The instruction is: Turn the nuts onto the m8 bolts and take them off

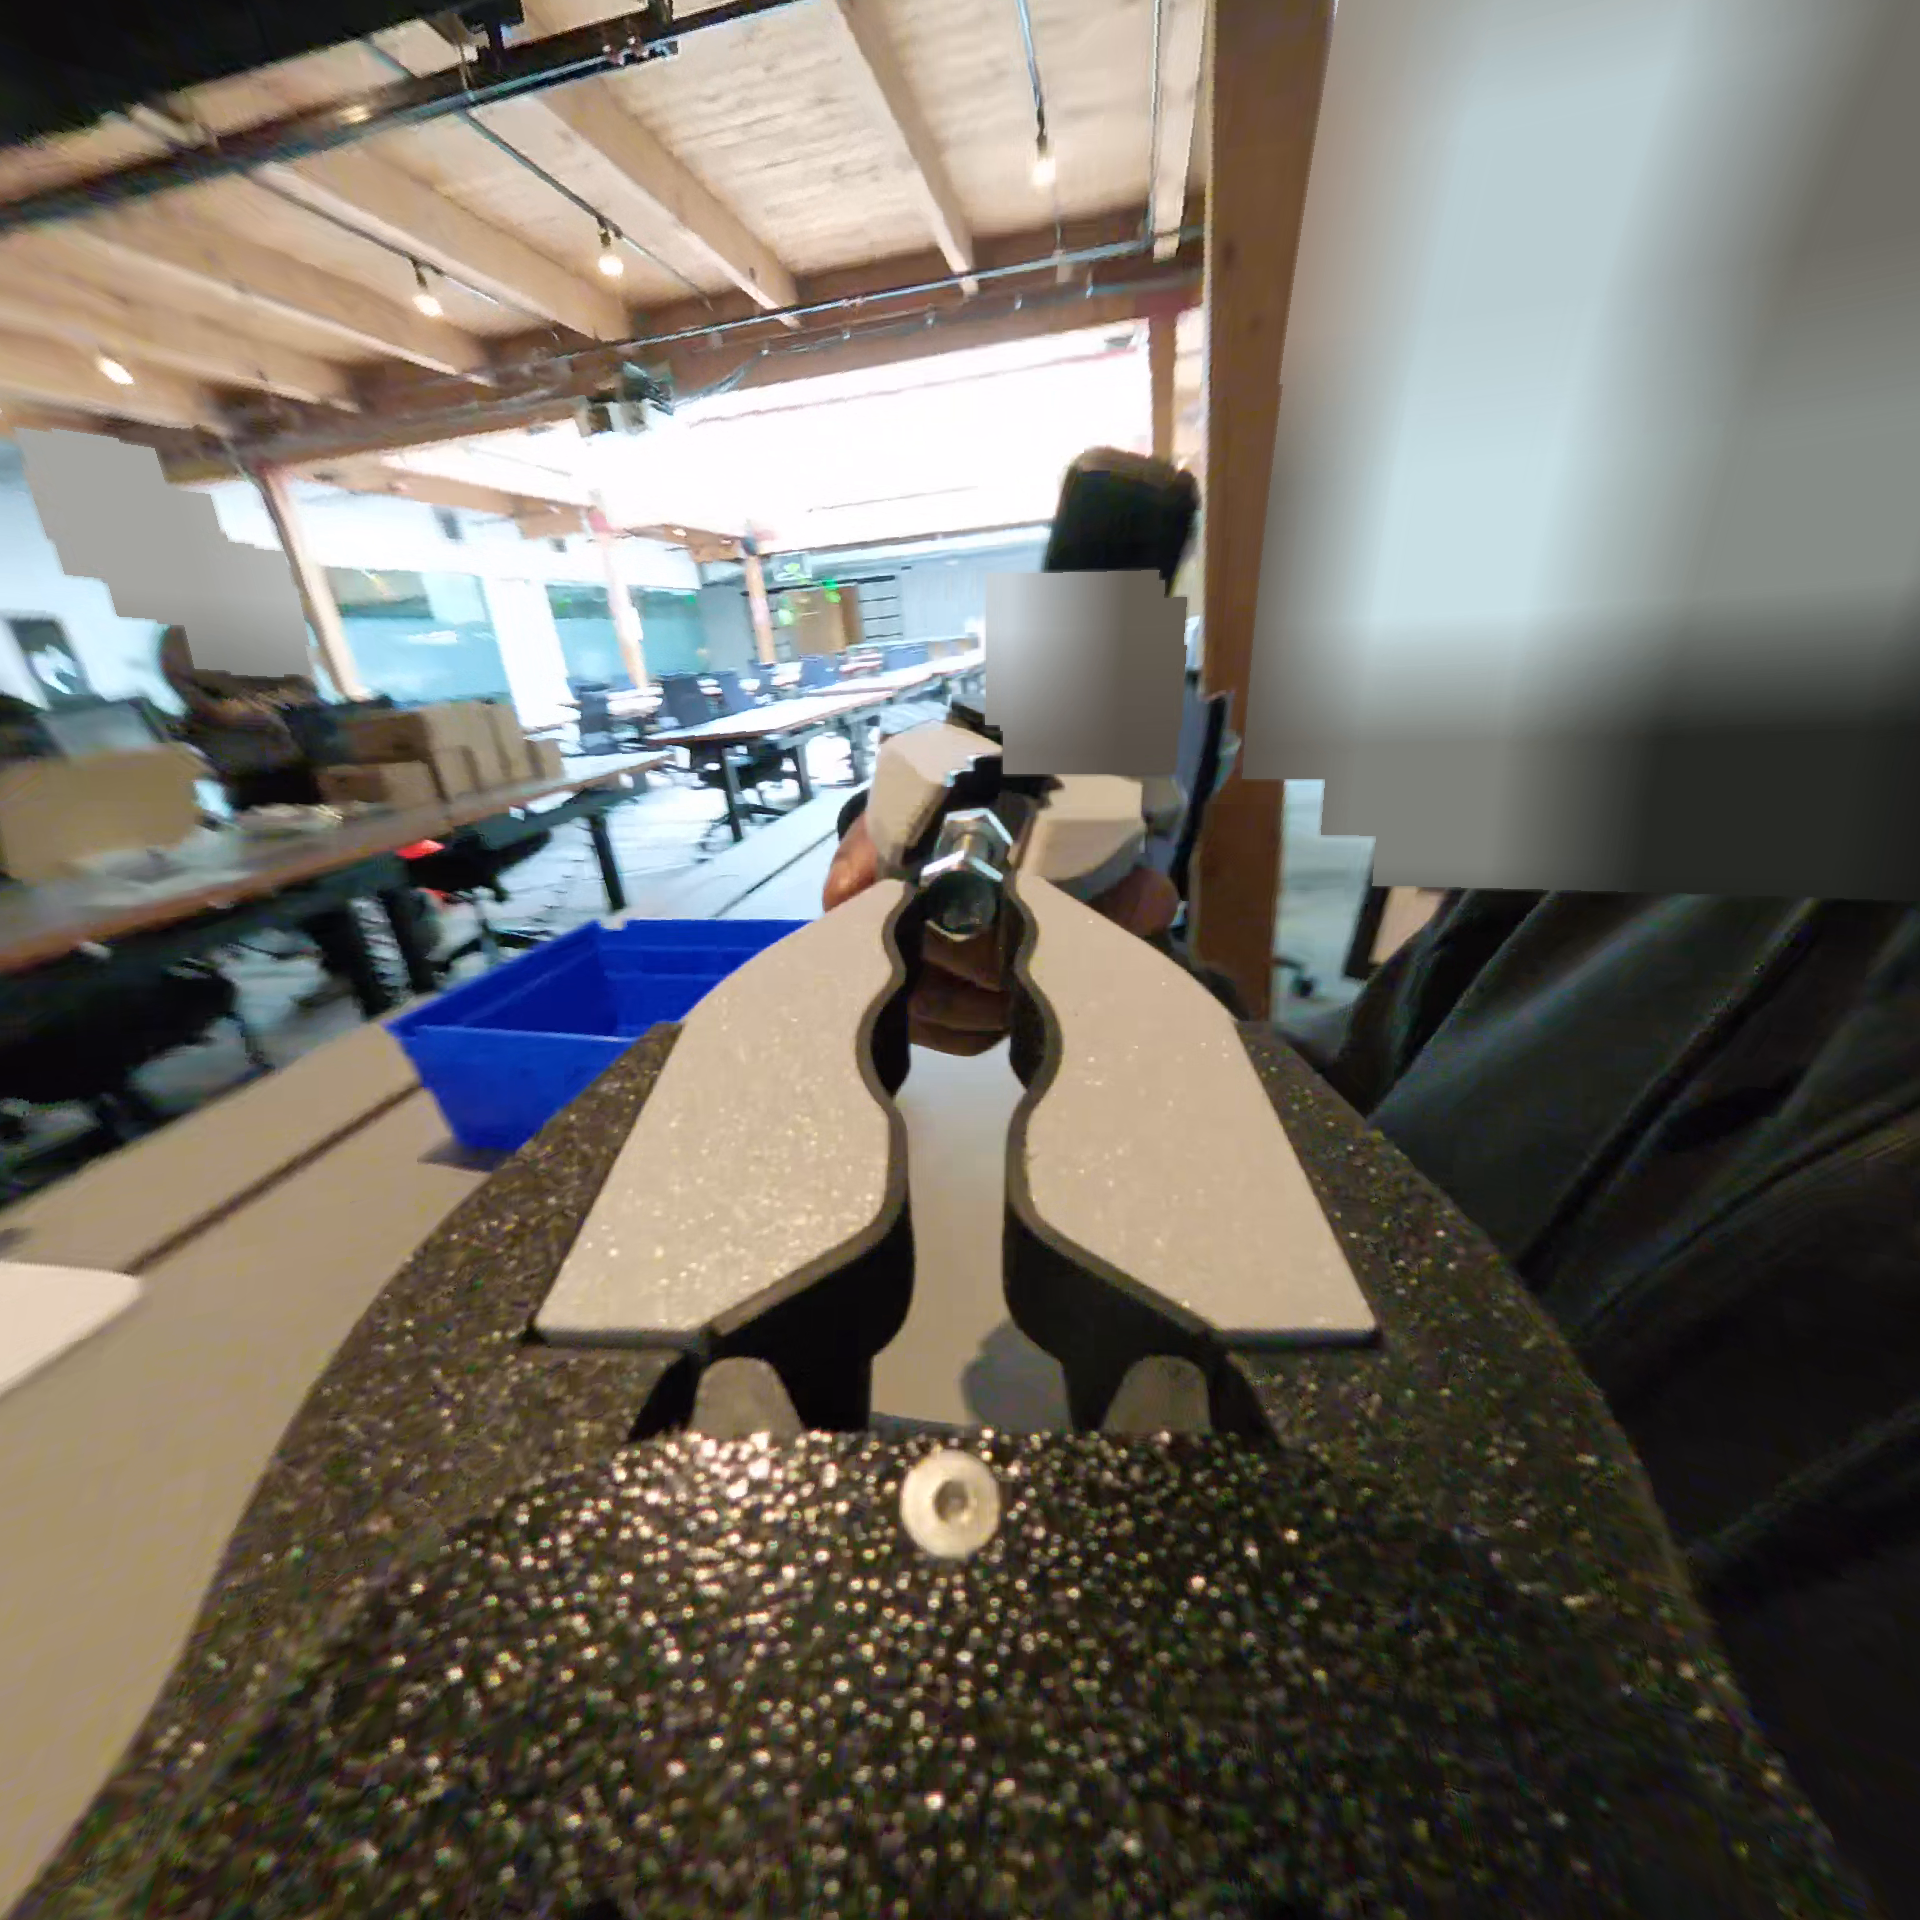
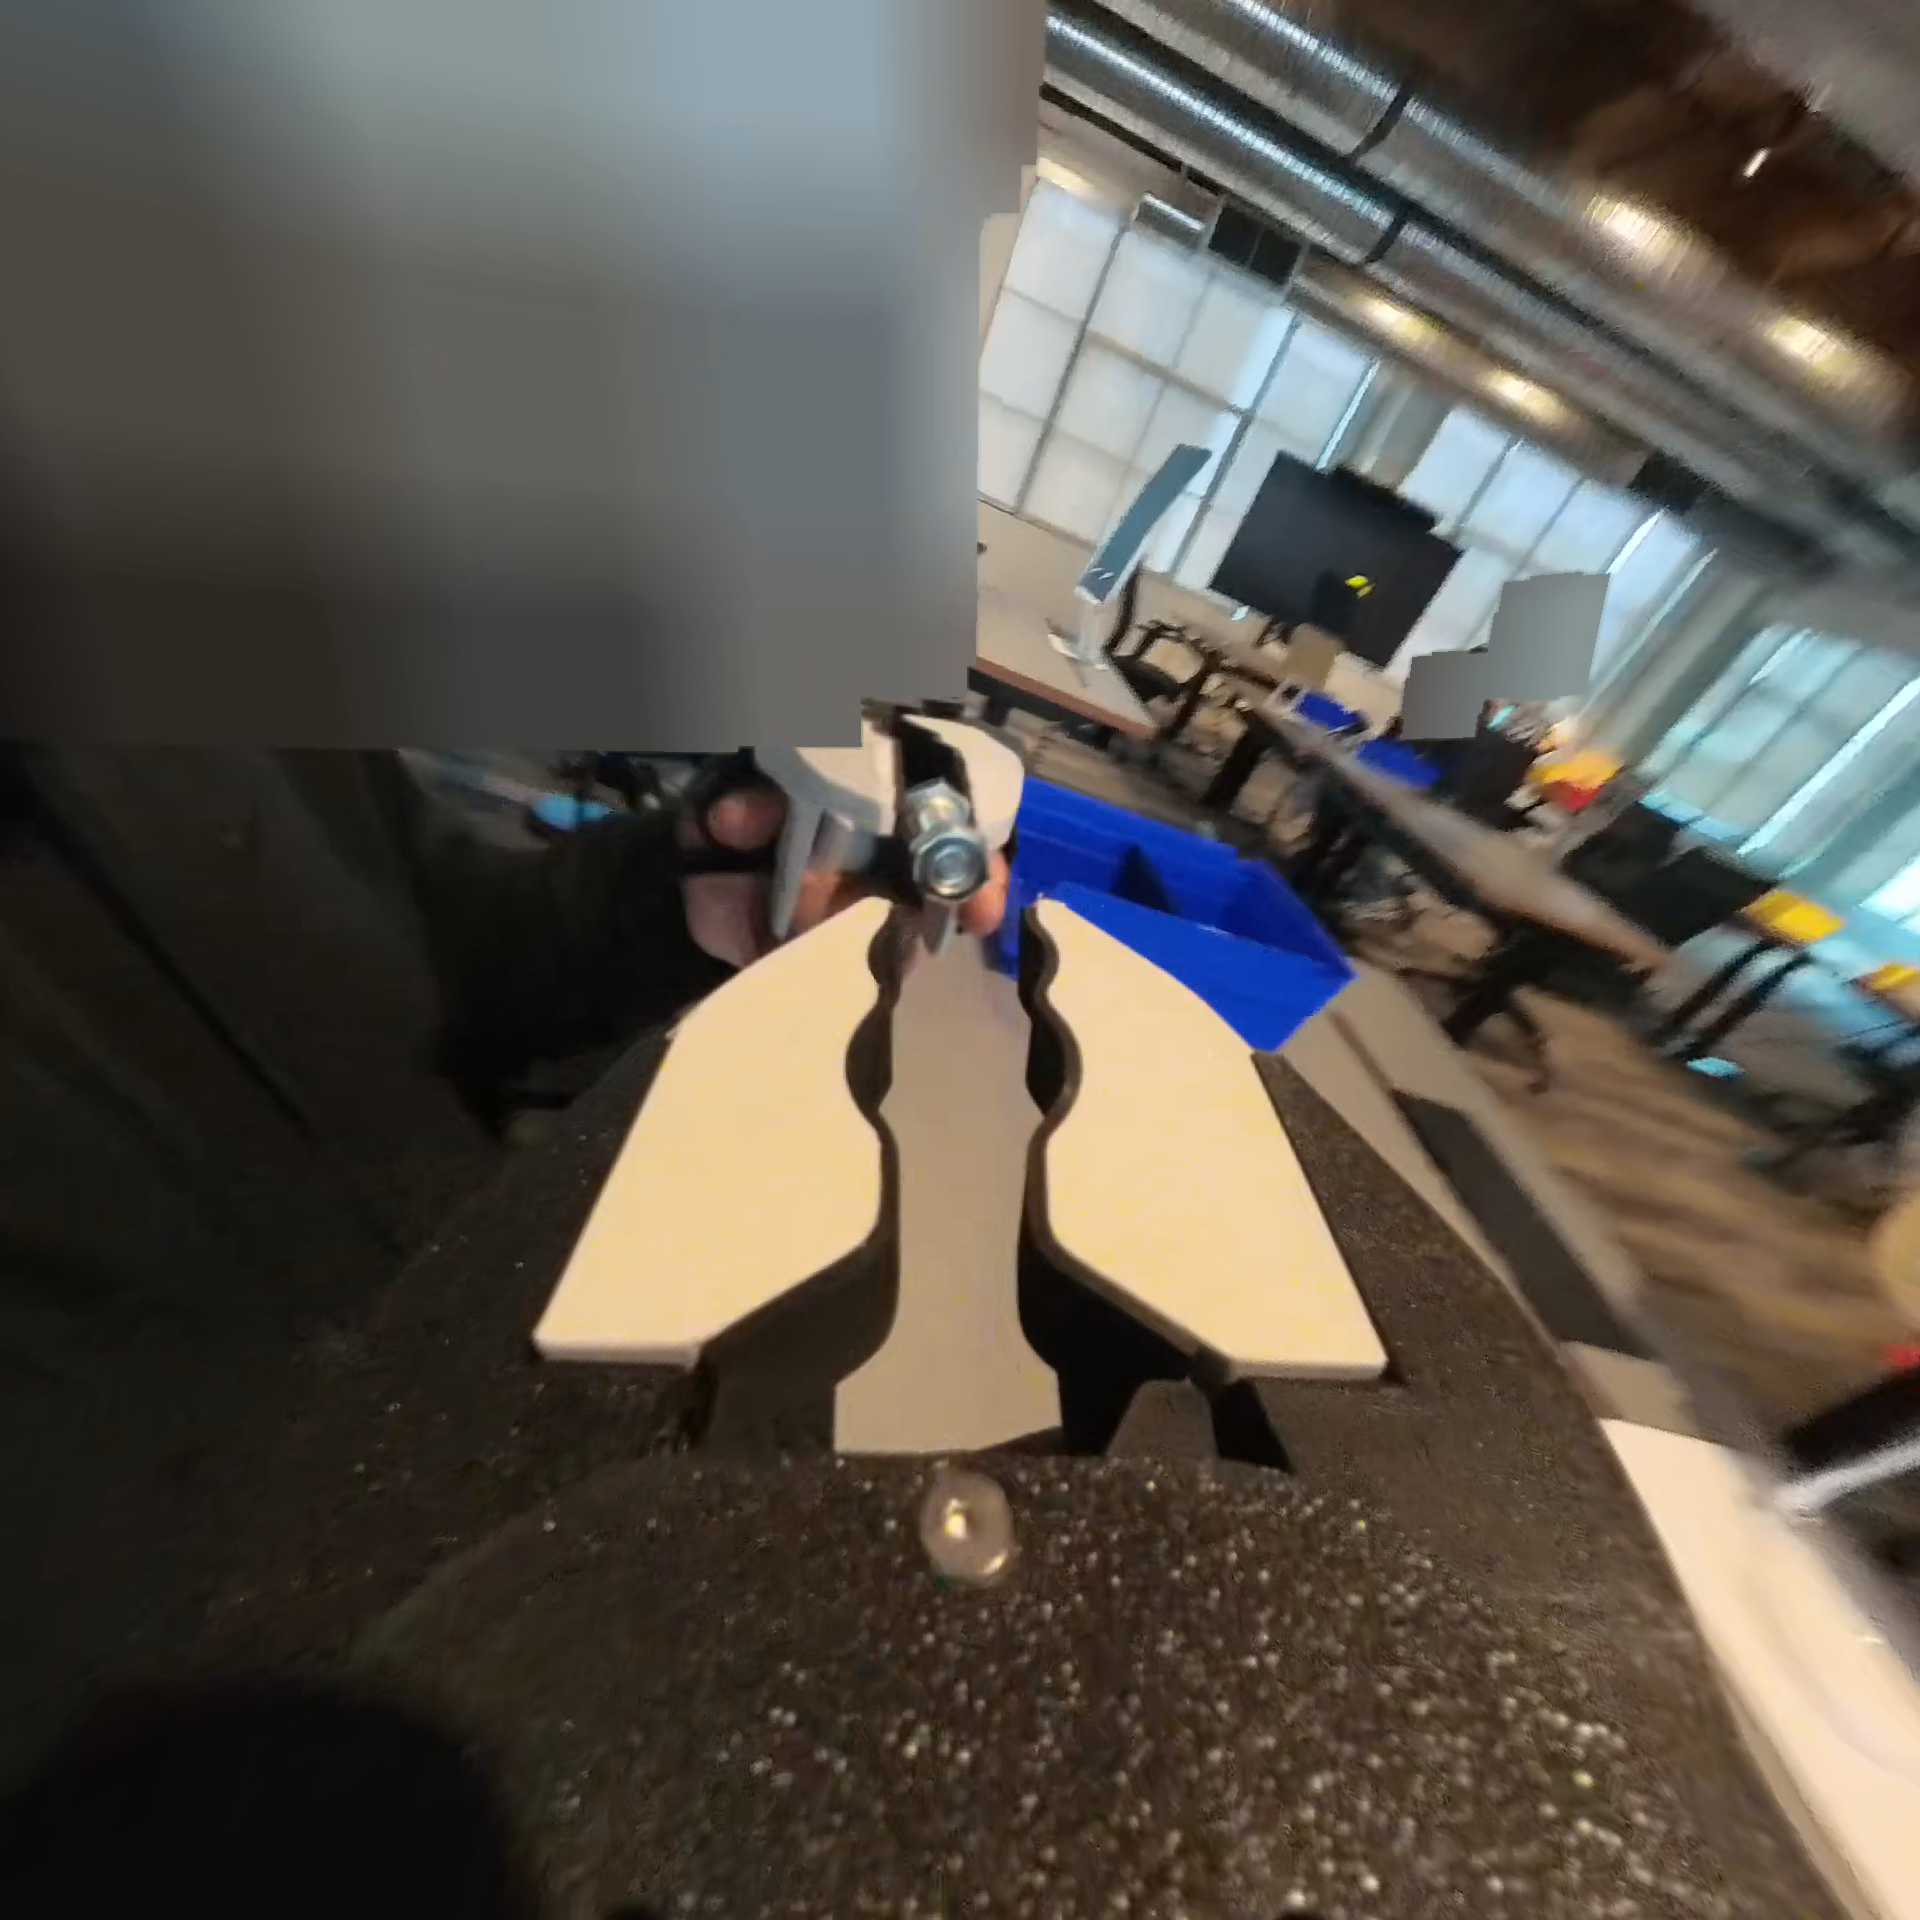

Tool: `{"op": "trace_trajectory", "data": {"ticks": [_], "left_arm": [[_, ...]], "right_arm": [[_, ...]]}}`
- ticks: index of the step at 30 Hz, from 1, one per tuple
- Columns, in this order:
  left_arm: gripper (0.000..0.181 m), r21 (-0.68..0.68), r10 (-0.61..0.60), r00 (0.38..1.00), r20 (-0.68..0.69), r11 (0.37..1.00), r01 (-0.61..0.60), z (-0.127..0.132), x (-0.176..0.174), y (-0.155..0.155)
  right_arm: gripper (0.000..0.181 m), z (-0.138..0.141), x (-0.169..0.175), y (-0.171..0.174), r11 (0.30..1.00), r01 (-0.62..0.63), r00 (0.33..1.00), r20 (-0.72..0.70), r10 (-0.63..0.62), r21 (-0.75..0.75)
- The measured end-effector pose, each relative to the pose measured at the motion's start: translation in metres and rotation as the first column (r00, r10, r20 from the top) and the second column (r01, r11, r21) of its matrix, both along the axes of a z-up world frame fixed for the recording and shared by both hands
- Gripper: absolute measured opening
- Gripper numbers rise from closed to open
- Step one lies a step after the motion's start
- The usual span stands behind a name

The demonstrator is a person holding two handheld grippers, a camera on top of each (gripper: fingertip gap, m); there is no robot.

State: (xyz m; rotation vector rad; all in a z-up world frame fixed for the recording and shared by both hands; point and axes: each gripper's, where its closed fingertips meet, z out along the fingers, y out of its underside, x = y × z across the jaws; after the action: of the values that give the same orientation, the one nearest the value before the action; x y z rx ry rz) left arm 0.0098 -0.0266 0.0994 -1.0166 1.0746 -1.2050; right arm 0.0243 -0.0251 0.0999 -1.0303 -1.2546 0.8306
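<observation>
Left gripper (image 1: 961,914), grey-faced fingers on a black speckled body, was raised above the pale table (image 1: 208,1299) with its jaws drawn in on the near end of the bolt (image 1: 962,902), which sat clamped at the very tips. Right gripper (image 2: 956,914), of the same build, faced it from the opposite side. Its jaws stood released, with bare table showing down the whole gap, and the other end of the bolt lay just past its fingertips. Whether they touched the metal could not be told through the motion blur in the right wrist view.

Blue bin (image 1: 540,997): open-topped and divided inside, it rested on the table behind and below the two tools.

Hand (image 2: 727,883): wrapped around the left tool's grip, behind its fingers.

Bolt: bright zinc-silver and short, held roughly level in the air between the opposed grippers, with a hexagonal end turned toward each camera.

Nut (image 1: 974,831): silver hexagon, wider than the shank, seated on the bolt on the right gripper's side.
</observation>
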Motion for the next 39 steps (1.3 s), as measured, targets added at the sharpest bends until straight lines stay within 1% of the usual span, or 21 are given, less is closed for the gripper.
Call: {"op": "trace_trajectory", "data": {"ticks": [3, 5, 7, 9, 11, 13, 15, 17, 18, 19, 20, 21, 22, 24, 28, 31, 32, 34, 35, 37, 39], "left_arm": [[0.013, -0.135, -0.068, 0.998, 0.003, 0.989, 0.068, -0.003, -0.002, 0.004], [0.013, -0.193, -0.104, 0.995, 0.002, 0.976, 0.103, -0.006, 0.000, 0.004], [0.013, -0.239, -0.132, 0.991, 0.000, 0.962, 0.128, -0.009, 0.003, 0.004], [0.013, -0.257, -0.142, 0.990, -0.009, 0.957, 0.135, -0.012, 0.004, 0.005], [0.014, -0.228, -0.127, 0.991, -0.032, 0.967, 0.116, -0.015, 0.007, 0.004], [0.014, -0.136, -0.062, 0.997, -0.050, 0.989, 0.054, -0.015, 0.008, 0.007], [0.014, 0.048, 0.049, 0.996, -0.075, 0.998, -0.046, -0.016, 0.009, 0.009], [0.014, 0.221, 0.141, 0.989, -0.055, 0.967, -0.125, -0.014, 0.008, 0.008], [0.014, 0.251, 0.159, 0.987, -0.028, 0.957, -0.148, -0.010, 0.007, 0.007], [0.014, 0.237, 0.155, 0.988, 0.006, 0.960, -0.152, -0.006, 0.006, 0.006], [0.014, 0.196, 0.128, 0.991, 0.047, 0.971, -0.135, -0.001, 0.004, 0.005], [0.013, 0.143, 0.092, 0.992, 0.090, 0.984, -0.104, 0.004, 0.002, 0.005], [0.013, 0.082, 0.050, 0.991, 0.122, 0.995, -0.060, 0.007, 0.000, 0.004], [0.013, -0.044, -0.008, 0.992, 0.130, 0.999, 0.014, 0.006, 0.000, 0.008], [0.013, -0.182, -0.073, 0.993, 0.092, 0.979, 0.089, -0.002, 0.004, 0.012], [0.013, -0.236, -0.115, 0.991, 0.065, 0.963, 0.127, -0.007, 0.007, 0.010], [0.013, -0.247, -0.123, 0.991, 0.057, 0.960, 0.133, -0.008, 0.008, 0.009], [0.014, -0.284, -0.130, 0.991, 0.018, 0.950, 0.130, -0.014, 0.011, 0.010], [0.013, -0.277, -0.116, 0.993, 0.009, 0.954, 0.114, -0.015, 0.011, 0.011], [0.013, -0.202, -0.055, 0.998, -0.018, 0.978, 0.050, -0.015, 0.010, 0.014], [0.014, -0.048, 0.055, 0.997, -0.047, 0.997, -0.057, -0.014, 0.009, 0.017]], "right_arm": [[0.024, -0.002, 0.001, 0.001, 0.986, 0.080, 0.996, 0.038, -0.086, 0.148], [0.024, -0.002, 0.001, 0.004, 0.972, 0.123, 0.990, 0.041, -0.134, 0.201], [0.024, -0.005, -0.001, 0.002, 0.966, 0.117, 0.990, 0.055, -0.133, 0.232], [0.022, -0.007, -0.003, 0.001, 0.963, 0.110, 0.989, 0.068, -0.131, 0.248], [0.016, -0.009, -0.004, 0.002, 0.963, 0.122, 0.986, 0.081, -0.145, 0.241], [0.016, -0.010, -0.003, 0.005, 0.980, 0.124, 0.986, 0.092, -0.140, 0.158], [0.016, -0.012, -0.003, 0.007, 0.994, 0.095, 0.992, 0.092, -0.089, -0.062], [0.016, -0.008, -0.004, 0.006, 0.951, 0.003, 1.000, 0.021, 0.003, -0.308], [0.016, -0.005, -0.004, 0.005, 0.930, -0.048, 0.999, -0.026, 0.041, -0.363], [0.019, -0.001, -0.004, 0.004, 0.925, -0.082, 0.996, -0.068, 0.061, -0.371], [0.029, 0.004, -0.004, 0.005, 0.932, -0.102, 0.992, -0.106, 0.069, -0.347], [0.033, 0.009, -0.003, 0.004, 0.946, -0.115, 0.988, -0.135, 0.077, -0.304], [0.033, 0.012, -0.002, 0.003, 0.961, -0.121, 0.985, -0.151, 0.085, -0.247], [0.035, 0.013, 0.000, 0.002, 0.990, -0.091, 0.985, -0.157, 0.073, -0.110], [0.032, 0.007, -0.001, 0.003, 0.994, 0.026, 0.996, -0.089, -0.017, 0.107], [0.030, -0.004, -0.003, 0.004, 0.977, 0.067, 0.998, -0.012, -0.066, 0.200], [0.028, -0.007, -0.004, 0.006, 0.974, 0.076, 0.997, 0.009, -0.080, 0.214], [0.017, -0.010, -0.004, 0.010, 0.967, 0.108, 0.993, 0.027, -0.117, 0.229], [0.016, -0.010, -0.004, 0.012, 0.968, 0.120, 0.991, 0.033, -0.130, 0.220], [0.016, -0.012, -0.005, 0.015, 0.984, 0.127, 0.990, 0.050, -0.134, 0.122], [0.016, -0.012, -0.006, 0.017, 0.991, 0.118, 0.992, 0.050, -0.115, -0.065]]}}
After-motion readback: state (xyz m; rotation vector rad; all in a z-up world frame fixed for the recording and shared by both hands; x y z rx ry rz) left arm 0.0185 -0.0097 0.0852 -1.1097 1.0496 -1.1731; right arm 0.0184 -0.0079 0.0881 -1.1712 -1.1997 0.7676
